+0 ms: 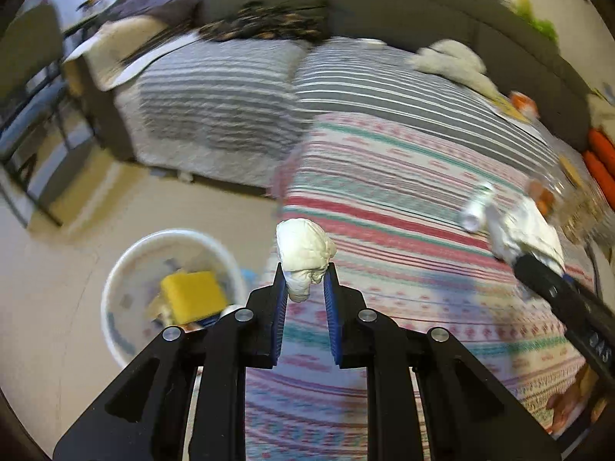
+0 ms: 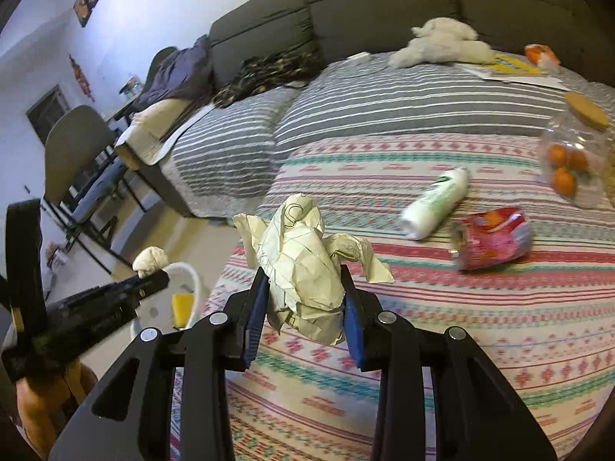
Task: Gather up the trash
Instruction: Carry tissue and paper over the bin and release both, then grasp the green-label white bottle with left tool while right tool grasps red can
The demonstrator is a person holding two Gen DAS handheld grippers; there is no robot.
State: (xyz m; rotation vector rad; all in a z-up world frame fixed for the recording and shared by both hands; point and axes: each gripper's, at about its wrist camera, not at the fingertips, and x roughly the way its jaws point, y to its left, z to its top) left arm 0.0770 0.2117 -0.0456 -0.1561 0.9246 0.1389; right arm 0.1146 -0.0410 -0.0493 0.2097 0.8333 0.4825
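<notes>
My left gripper (image 1: 305,274) is shut on a white crumpled tissue wad (image 1: 305,251), held above the edge of the patterned bed cover, just right of a white trash bin (image 1: 130,269) on the floor. The bin holds a yellow sponge (image 1: 194,296) and other scraps. My right gripper (image 2: 303,288) is shut on a crumpled sheet of paper (image 2: 303,261) above the bed cover. In the right wrist view the left gripper (image 2: 153,274) with its tissue wad (image 2: 150,259) is at the left, over the bin (image 2: 192,280).
On the bed cover lie a white and green spray can (image 2: 436,203), a red snack wrapper (image 2: 492,242) and a clear jar of oranges (image 2: 576,153). A white plush toy (image 2: 442,44), papers and dark clothes lie further back. A chair (image 2: 77,153) stands at left.
</notes>
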